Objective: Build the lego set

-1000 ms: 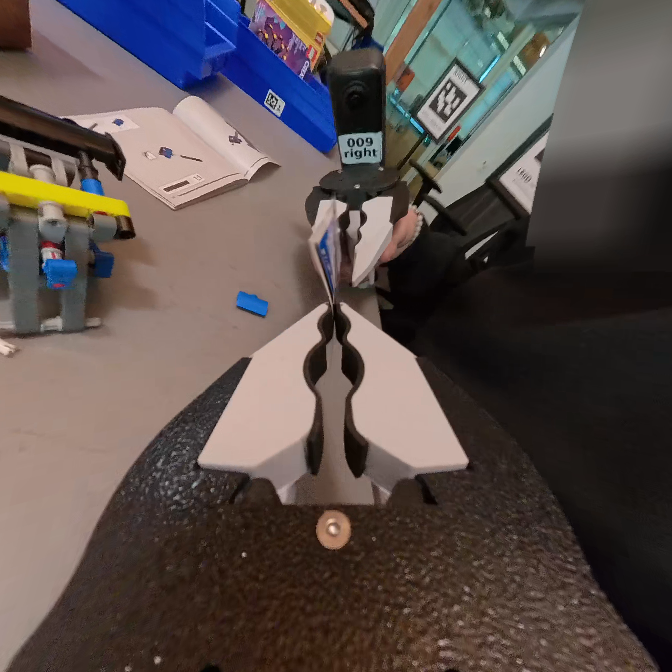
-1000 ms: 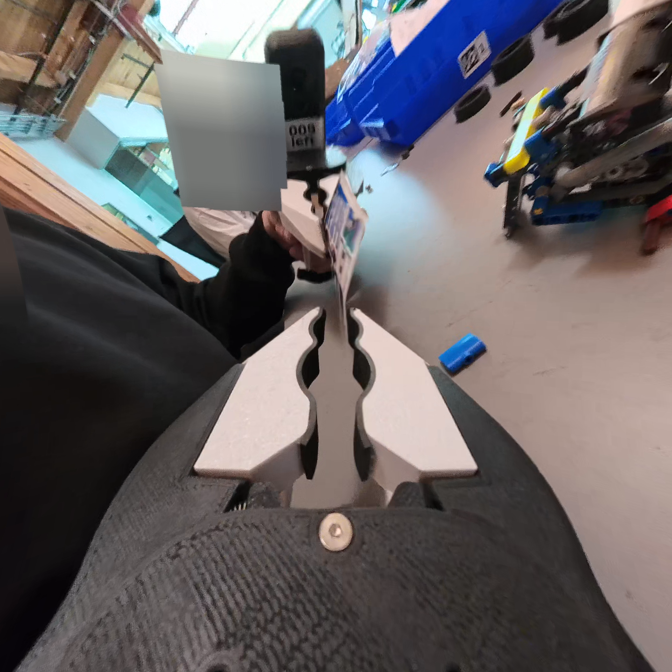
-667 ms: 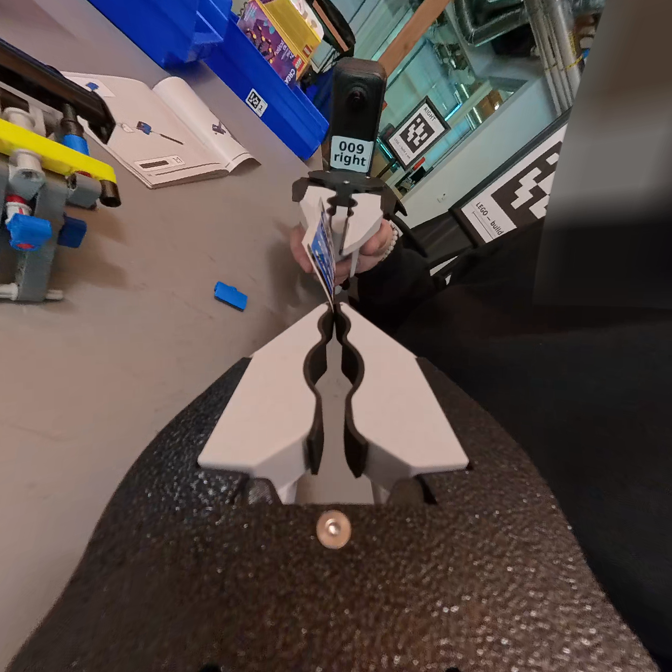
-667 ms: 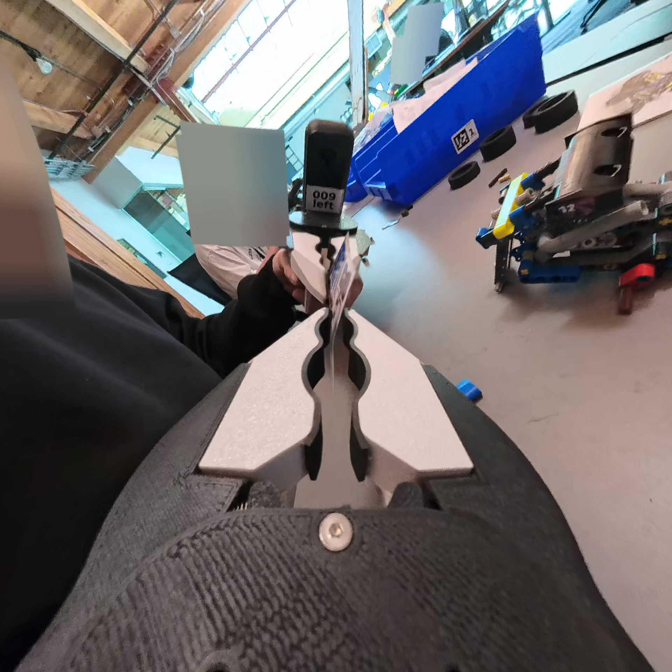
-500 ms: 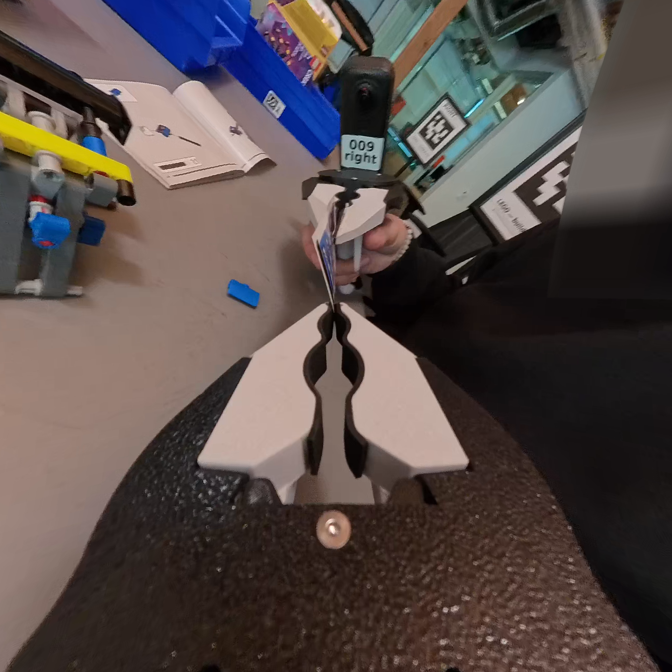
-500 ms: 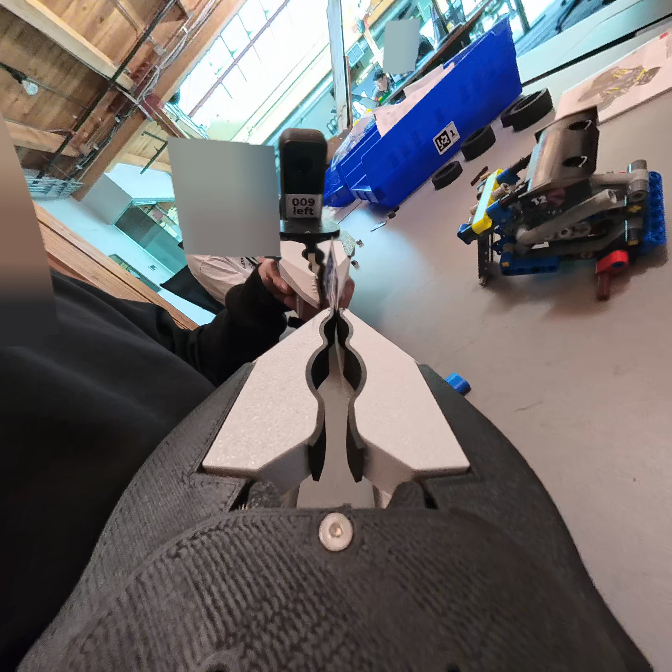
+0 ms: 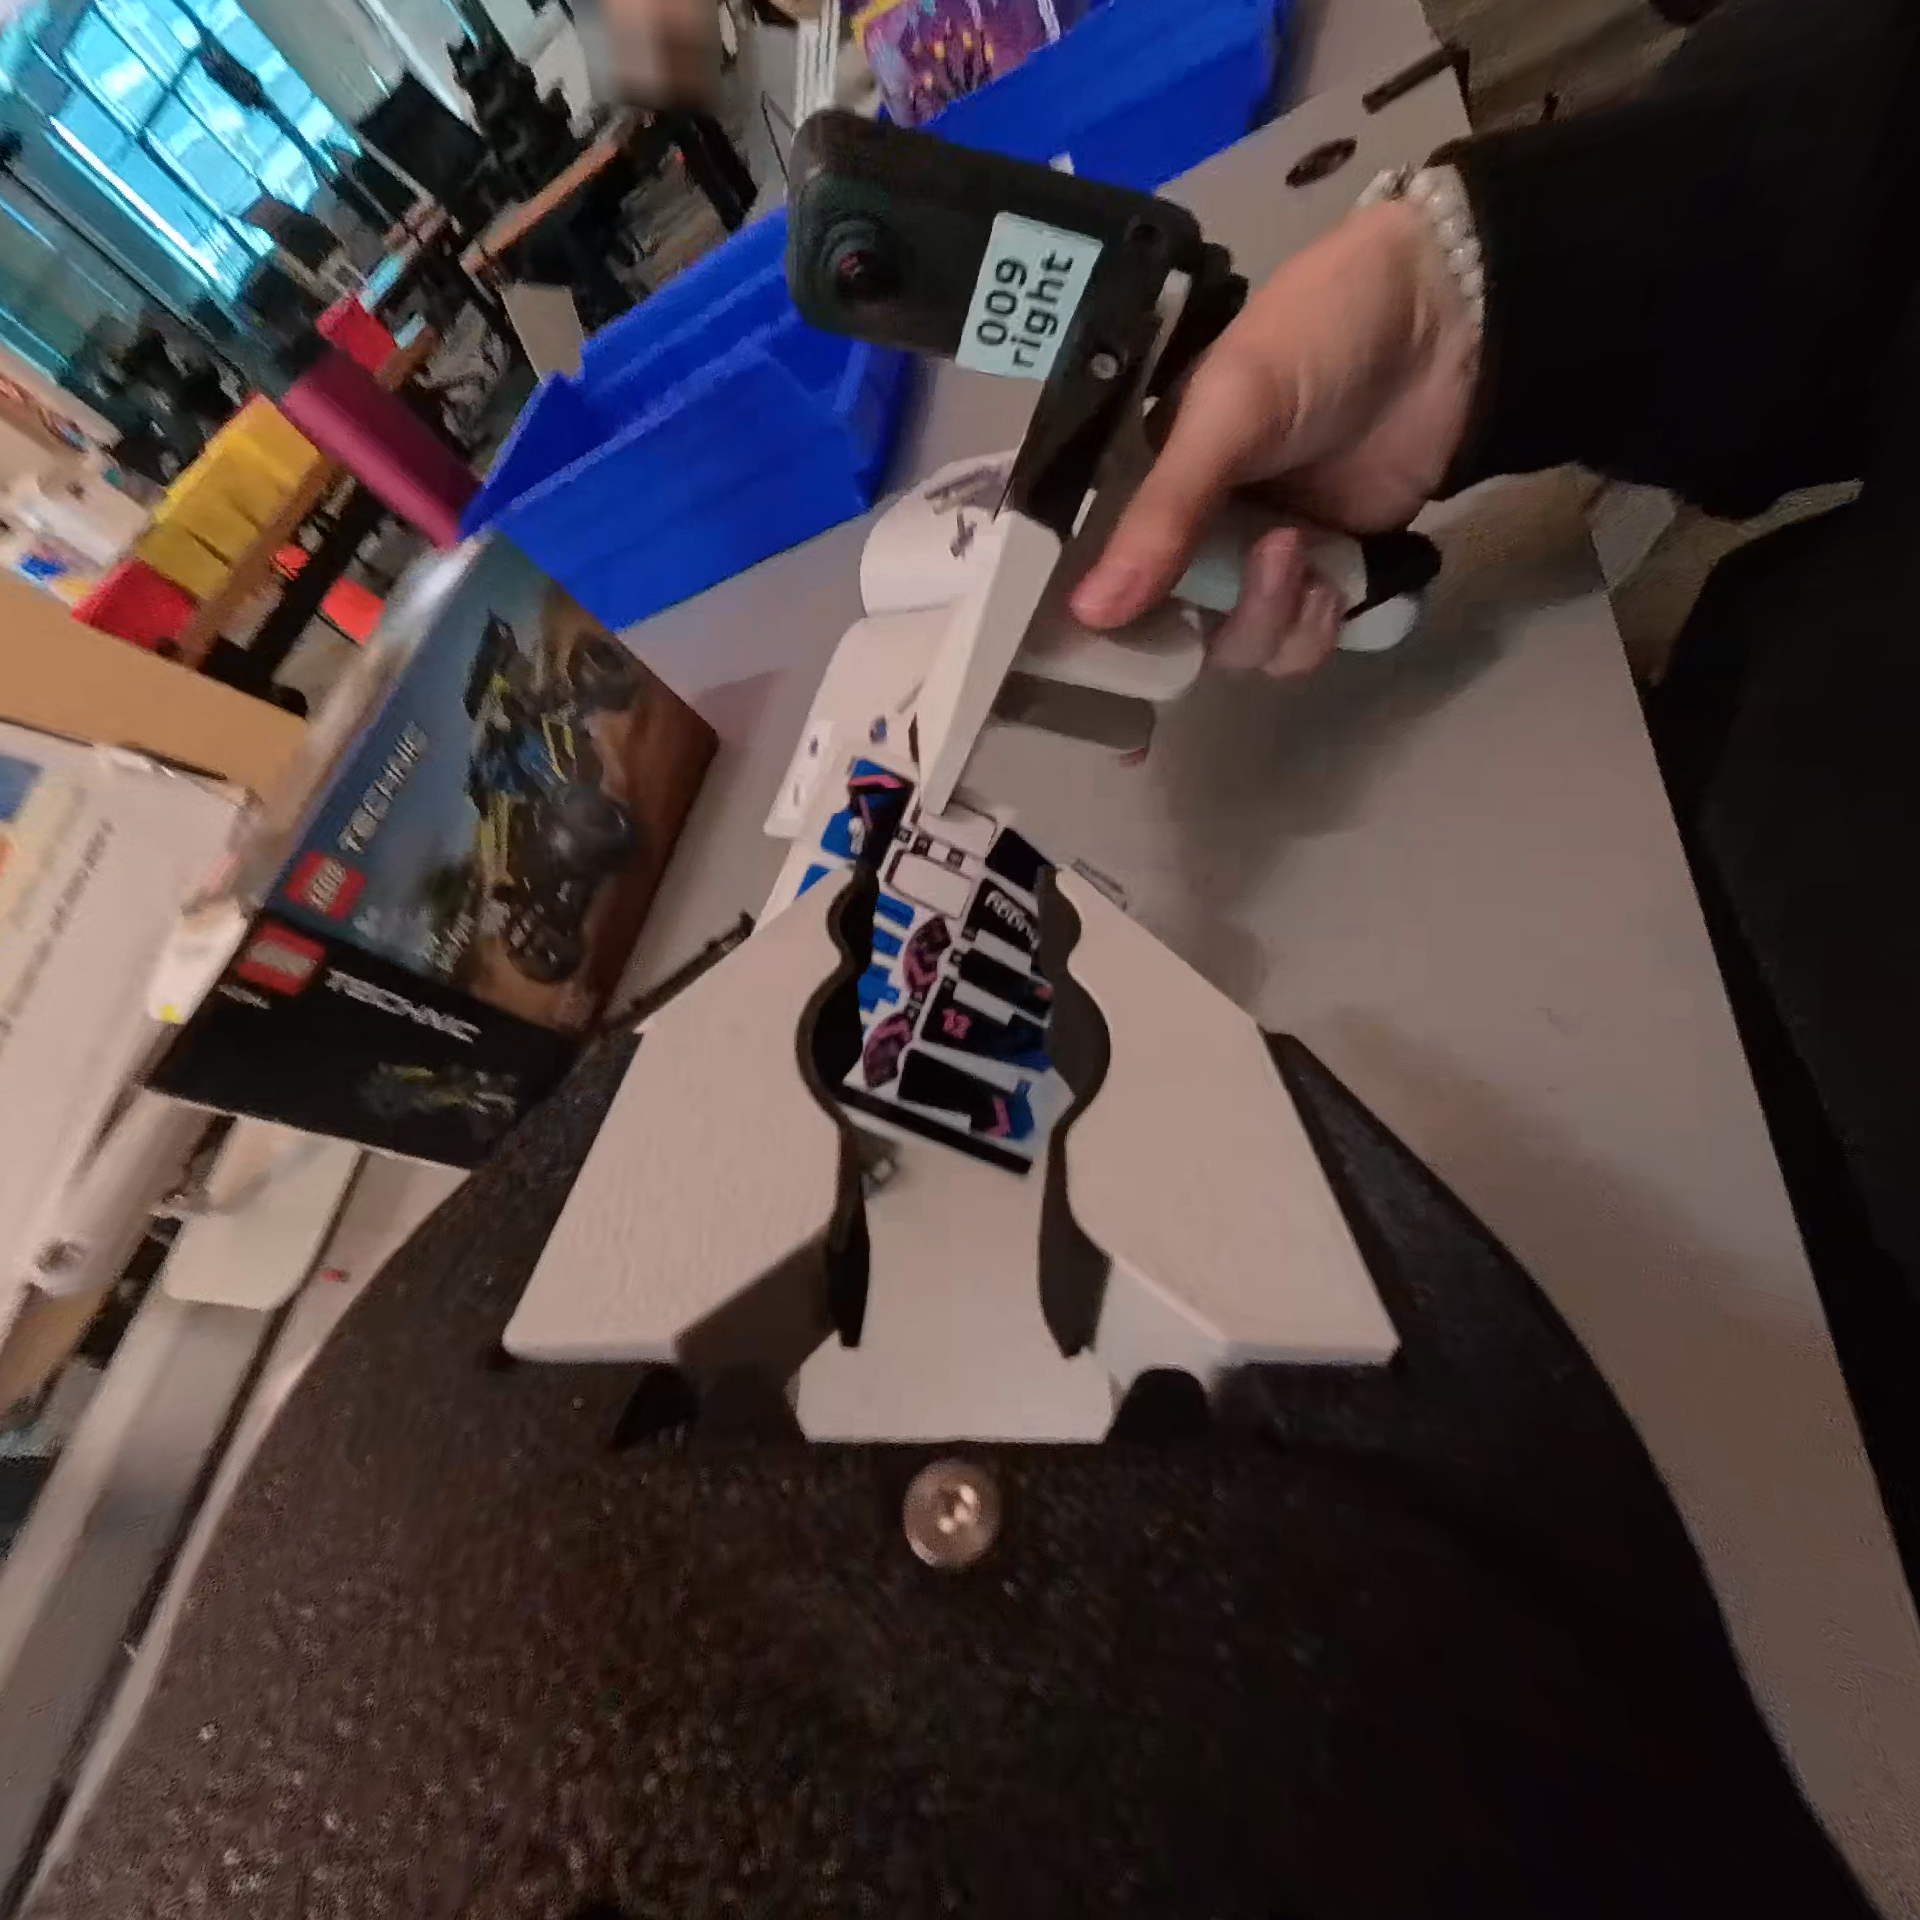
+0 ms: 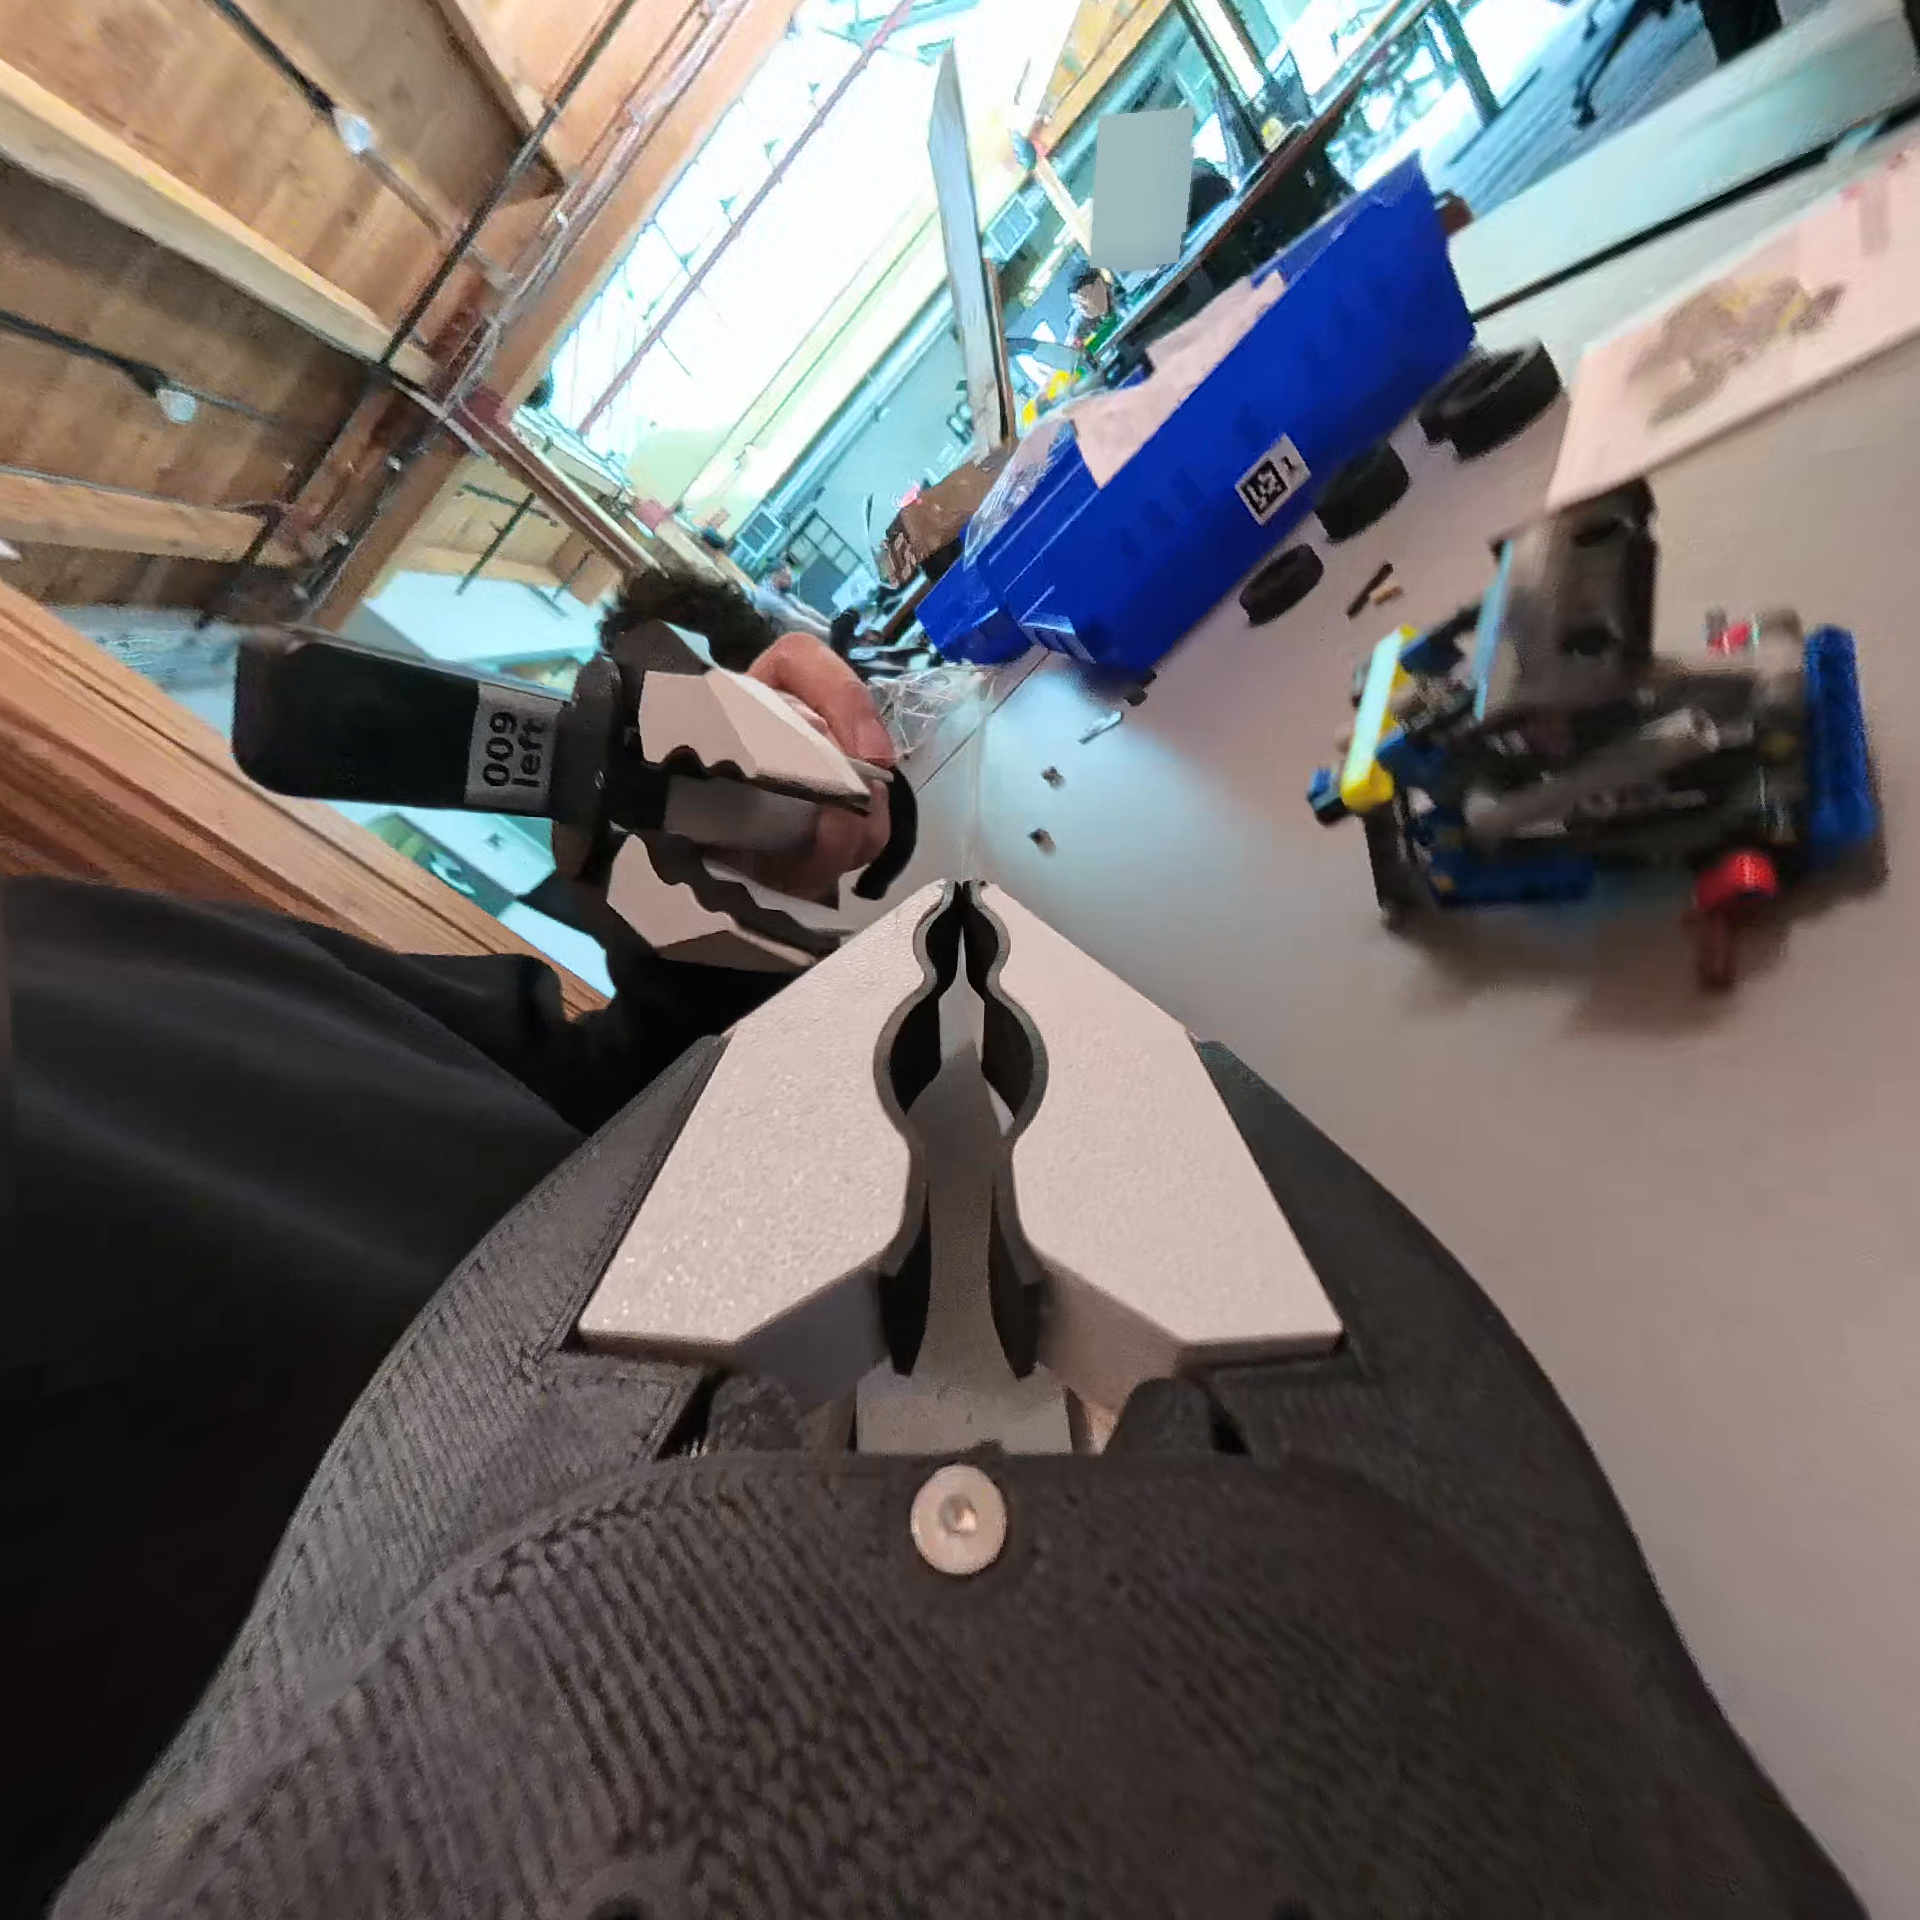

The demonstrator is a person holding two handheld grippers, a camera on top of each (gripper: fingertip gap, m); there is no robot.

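Note:
A sticker sheet [image 7: 956, 997] with blue, black and pink stickers shows through the gap of my left gripper [image 7: 951, 894], which is open and apart from the sheet. My right gripper [image 8: 961, 888] is shut on the sheet's far edge. In the right wrist view the sheet is only a thin edge-on line above the shut tips. The right gripper also shows in the left wrist view [image 7: 935, 800], held by a hand. The left gripper shows in the right wrist view [image 8: 857, 862], open. The part-built blue, yellow and grey lego vehicle [image 8: 1610, 748] stands on the table.
The lego set's box [image 7: 468, 862] lies left of the sheet, with a white carton beside it. Blue bins [image 7: 727, 416] stand at the table's back, and one shows in the right wrist view [image 8: 1195, 520]. Black tyres [image 8: 1491, 395] and small loose parts lie by the bin. A booklet [image 8: 1745, 332] lies behind the vehicle. Less than 4 cm separates the two grippers' tips.
Both grippers pinched the sheet between them before. My left gripper has opened, let go and swung round toward the box. My right gripper still holds the sheet, lower over the table.

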